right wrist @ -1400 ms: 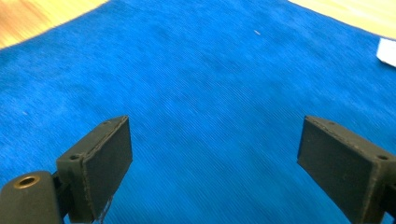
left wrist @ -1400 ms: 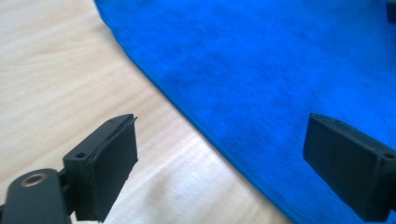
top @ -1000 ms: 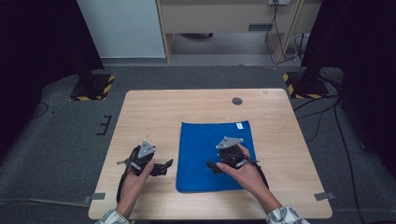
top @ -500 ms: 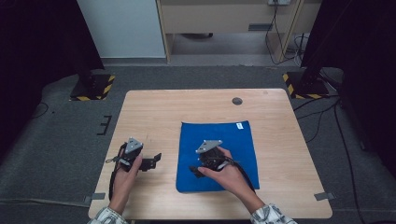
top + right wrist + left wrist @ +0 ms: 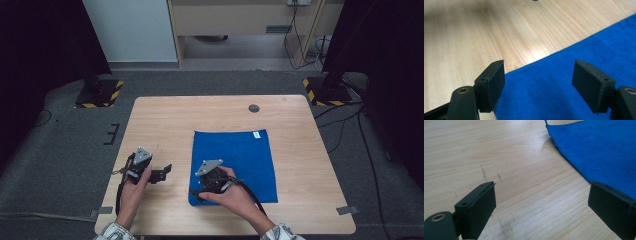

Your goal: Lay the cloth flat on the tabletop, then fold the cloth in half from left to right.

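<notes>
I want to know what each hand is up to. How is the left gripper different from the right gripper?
The left gripper sits over bare wood beside the blue cloth; the right gripper sits over the cloth's near left corner. The left jaws gape wider; the right jaws have just been closing, nothing pinched yet. Both are black, open and low over the table.

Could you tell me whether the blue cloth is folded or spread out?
Spread out: the blue cloth lies flat on the table, all edges visible, no fold showing.
</notes>
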The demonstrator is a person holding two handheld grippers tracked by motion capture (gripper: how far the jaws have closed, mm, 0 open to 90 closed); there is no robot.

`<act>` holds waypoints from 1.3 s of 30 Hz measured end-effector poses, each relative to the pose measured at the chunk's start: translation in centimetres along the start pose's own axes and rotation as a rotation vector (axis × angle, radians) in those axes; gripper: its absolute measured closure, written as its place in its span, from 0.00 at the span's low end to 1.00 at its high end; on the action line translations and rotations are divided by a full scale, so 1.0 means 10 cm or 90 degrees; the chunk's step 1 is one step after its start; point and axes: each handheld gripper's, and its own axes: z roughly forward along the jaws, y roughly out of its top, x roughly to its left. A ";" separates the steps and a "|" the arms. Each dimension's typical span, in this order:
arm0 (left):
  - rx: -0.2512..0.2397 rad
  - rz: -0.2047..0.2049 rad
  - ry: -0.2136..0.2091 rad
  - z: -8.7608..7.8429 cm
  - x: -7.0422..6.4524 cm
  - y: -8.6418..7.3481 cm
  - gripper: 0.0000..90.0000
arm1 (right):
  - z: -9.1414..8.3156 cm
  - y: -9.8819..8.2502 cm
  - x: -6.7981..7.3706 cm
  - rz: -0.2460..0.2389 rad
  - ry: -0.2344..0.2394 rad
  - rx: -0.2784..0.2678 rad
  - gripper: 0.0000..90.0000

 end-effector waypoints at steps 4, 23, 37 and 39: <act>-0.002 0.001 0.001 -0.01 -0.01 0.00 0.08 | 0.01 -0.01 0.06 -0.009 0.010 0.003 0.32; 0.006 0.039 -0.030 0.16 -0.07 0.39 0.08 | 0.02 -0.24 0.26 -0.017 0.025 0.000 0.69; 0.023 0.048 -0.052 0.61 -0.15 0.89 0.08 | 0.18 -0.24 0.40 -0.046 -0.004 0.032 0.64; 0.021 0.038 -0.049 0.70 -0.14 0.94 0.10 | 0.19 -0.25 0.39 -0.046 -0.009 0.026 0.74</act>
